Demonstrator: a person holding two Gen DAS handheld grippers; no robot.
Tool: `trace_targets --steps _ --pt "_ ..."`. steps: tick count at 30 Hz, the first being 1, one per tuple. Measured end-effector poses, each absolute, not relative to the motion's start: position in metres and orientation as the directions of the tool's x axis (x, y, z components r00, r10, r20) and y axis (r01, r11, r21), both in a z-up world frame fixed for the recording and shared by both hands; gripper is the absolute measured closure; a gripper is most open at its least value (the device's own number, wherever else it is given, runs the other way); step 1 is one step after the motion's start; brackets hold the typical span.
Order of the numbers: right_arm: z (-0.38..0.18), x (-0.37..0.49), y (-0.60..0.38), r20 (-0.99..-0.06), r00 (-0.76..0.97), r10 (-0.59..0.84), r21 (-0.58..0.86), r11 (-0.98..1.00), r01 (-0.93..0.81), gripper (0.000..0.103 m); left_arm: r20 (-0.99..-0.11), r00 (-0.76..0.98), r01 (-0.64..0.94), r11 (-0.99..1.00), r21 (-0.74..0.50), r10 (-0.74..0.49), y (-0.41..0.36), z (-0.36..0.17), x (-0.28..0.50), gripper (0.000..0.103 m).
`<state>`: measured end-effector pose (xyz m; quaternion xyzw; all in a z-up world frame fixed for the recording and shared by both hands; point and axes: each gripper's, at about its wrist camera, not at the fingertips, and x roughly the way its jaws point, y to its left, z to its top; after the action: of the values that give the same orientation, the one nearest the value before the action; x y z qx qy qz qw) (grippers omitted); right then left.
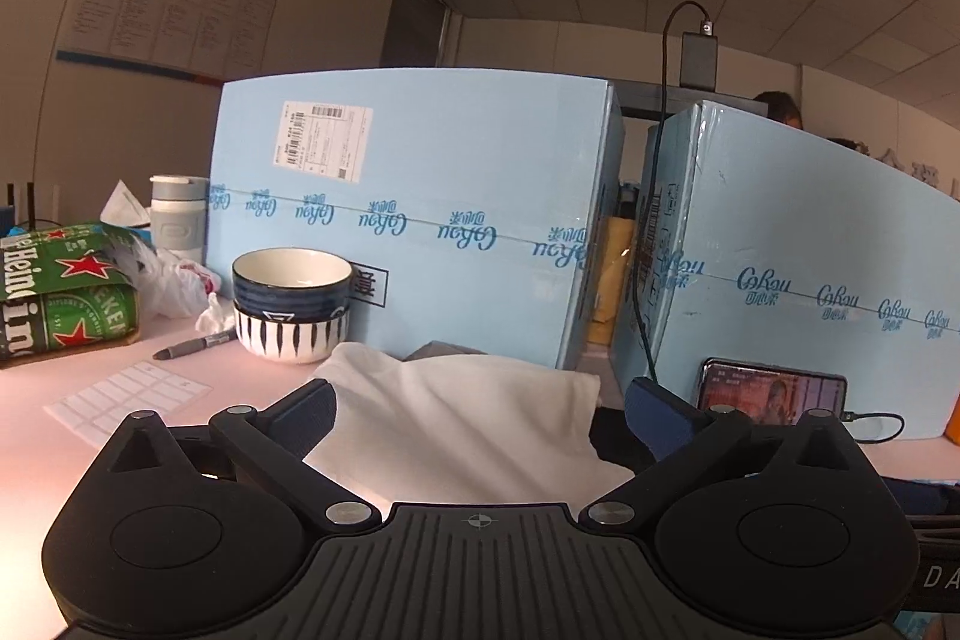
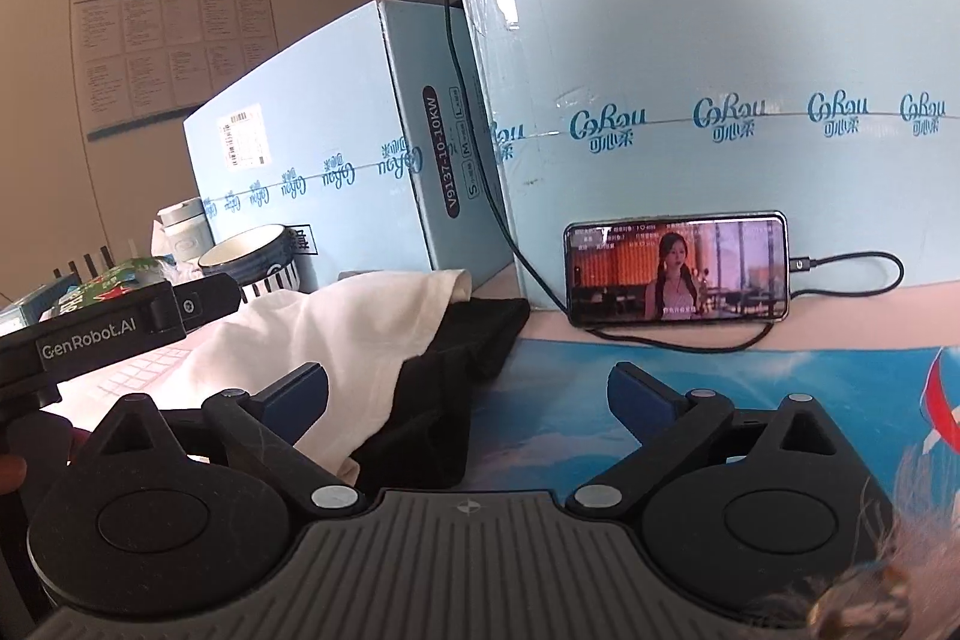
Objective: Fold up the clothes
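The left claw [image 1: 480, 409] stands spread wide and released, nothing pressed between its blue pads, and it points low across the table [image 1: 36, 466] toward a white cloth [image 1: 456, 412] that lies folded and slightly rumpled just ahead of it. A black cloth [image 1: 618, 439] peeks out at the white one's right edge, beside the right finger. From the right wrist view the right claw [image 2: 468, 391] is likewise wide apart and grasps nothing; the white cloth [image 2: 324, 340] lies heaped to the left of its gap and overlaps the black cloth [image 2: 456, 382], which spreads beneath and to the right of it, reaching between the fingers. The left claw's body, marked GenRobot.AI, shows at the left edge of this view, above the white cloth. Behind the clothes two pale blue boxes [image 1: 408, 214] stand upright side by side with a narrow gap between them. A phone [image 2: 677, 269] leans on its long side against the right box, its screen lit, with a cable [image 2: 864, 274] plugged into its right end. To the left of the clothes two bowls [image 1: 292, 304] sit stacked, a pen [image 1: 195, 345] lies just beside them, and a green beer carton [image 1: 60, 292] stands farther left. A blue printed mat [image 2: 750, 370] covers the table under the right claw.
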<state>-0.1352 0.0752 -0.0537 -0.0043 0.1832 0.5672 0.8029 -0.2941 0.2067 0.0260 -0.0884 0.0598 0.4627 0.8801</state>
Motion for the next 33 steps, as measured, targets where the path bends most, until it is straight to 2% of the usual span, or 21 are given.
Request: trace_targets --steps 5,11,13,23,33 --pt "-0.049 -0.126 0.089 -0.231 0.285 0.930 0.197 0.331 -0.923 0.002 -0.137 0.536 -0.844 0.530 -0.080 0.833 0.204 0.027 -0.298 0.000" --pt "-0.047 -0.135 0.102 -0.124 0.285 0.950 0.072 0.296 -0.953 0.001 -0.158 0.532 -0.846 0.521 -0.111 0.832 0.213 0.024 -0.302 0.000" --pt "-0.049 -0.137 0.104 -0.128 0.277 0.952 0.067 0.287 -0.956 0.000 -0.163 0.546 -0.838 0.531 -0.128 0.822 0.215 0.023 -0.304 0.000" --pt "-0.051 -0.137 0.108 -0.170 0.274 0.947 0.068 0.289 -0.955 0.000 -0.123 0.523 -0.852 0.520 -0.061 0.843 0.208 0.020 -0.295 0.000" --pt "-0.052 -0.137 0.106 -0.160 0.262 0.952 0.083 0.278 -0.957 0.000 -0.088 0.479 -0.878 0.478 -0.027 0.873 0.205 0.020 -0.291 0.000"
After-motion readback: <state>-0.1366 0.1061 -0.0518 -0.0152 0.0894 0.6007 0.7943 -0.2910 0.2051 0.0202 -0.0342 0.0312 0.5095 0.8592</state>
